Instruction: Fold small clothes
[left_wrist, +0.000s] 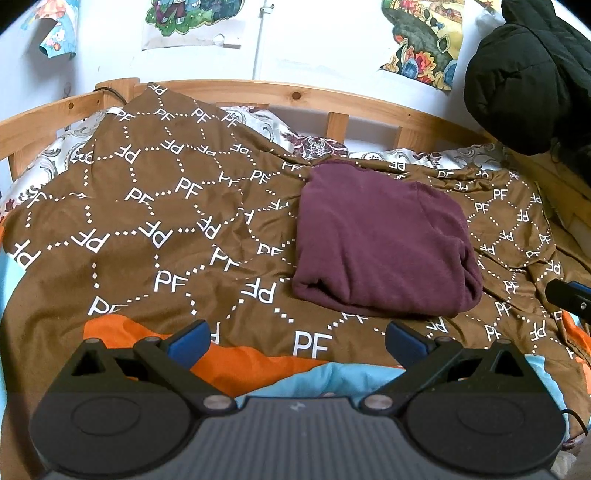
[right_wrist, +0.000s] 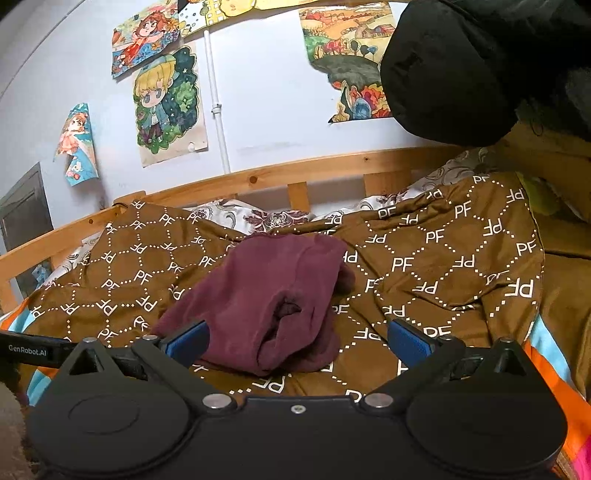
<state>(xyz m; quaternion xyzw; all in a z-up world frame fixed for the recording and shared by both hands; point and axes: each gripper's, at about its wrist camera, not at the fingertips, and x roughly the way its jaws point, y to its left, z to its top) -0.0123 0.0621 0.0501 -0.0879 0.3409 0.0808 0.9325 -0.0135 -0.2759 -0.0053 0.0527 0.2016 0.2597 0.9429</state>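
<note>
Pale wall (right_wrist: 266, 110) plastered with cartoon posters (right_wrist: 168, 107), pine bed rail (right_wrist: 325, 168), brown PF-print cover (left_wrist: 147, 206), black jacket (right_wrist: 480, 66) hanging right.

Left tongs (left_wrist: 297, 341) and right tongs (right_wrist: 297, 341) spread wide, empty

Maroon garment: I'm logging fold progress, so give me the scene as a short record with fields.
garment: maroon garment, folded into a compact bundle
resting on: brown PF blanket, on a bed with a wooden rail
left tool: open, holding nothing, short of the garment
right tool: open, holding nothing, near edge of the garment seen between its fingers, contact unclear
nearby: black jacket hanging at right; posters on the wall
</note>
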